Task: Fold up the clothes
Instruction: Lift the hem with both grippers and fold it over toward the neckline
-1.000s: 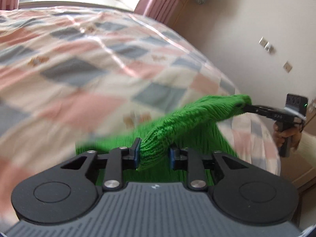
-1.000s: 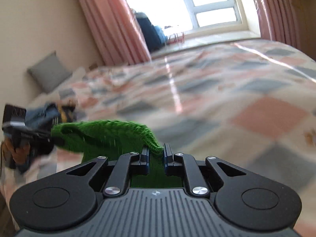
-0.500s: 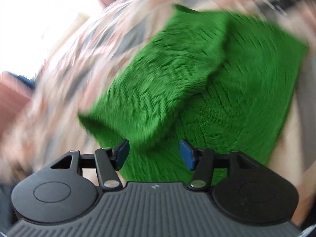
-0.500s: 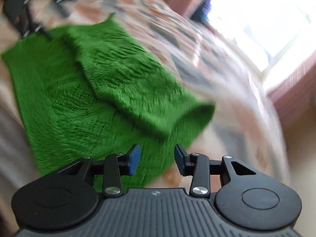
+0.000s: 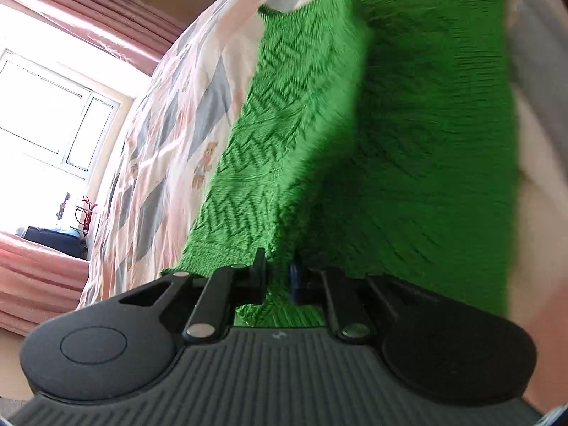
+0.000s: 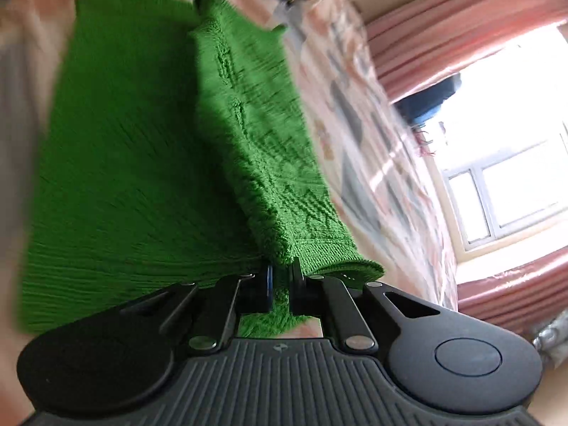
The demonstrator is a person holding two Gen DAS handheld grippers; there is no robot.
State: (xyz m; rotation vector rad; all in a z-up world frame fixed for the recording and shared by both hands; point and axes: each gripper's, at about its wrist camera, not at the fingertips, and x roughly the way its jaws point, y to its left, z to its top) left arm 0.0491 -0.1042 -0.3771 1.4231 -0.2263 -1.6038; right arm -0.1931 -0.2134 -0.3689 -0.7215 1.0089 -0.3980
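left tool (image 5: 278,271) apparently pinching green knit (image 5: 408,142)

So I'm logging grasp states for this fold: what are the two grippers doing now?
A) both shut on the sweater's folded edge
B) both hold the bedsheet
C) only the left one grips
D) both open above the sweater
A: the left gripper and the right gripper each pinch the green sweater along its raised fold.

Chunky knit sweater (image 5: 408,135) (matt, zigzag-textured)

Setting: home bedroom. Evidence: bed (image 5: 170,135) with pastel checked quilt bearing teddy-bear prints, pink pleated curtains (image 5: 88,17), bright window (image 6: 514,191), plain beige walls.
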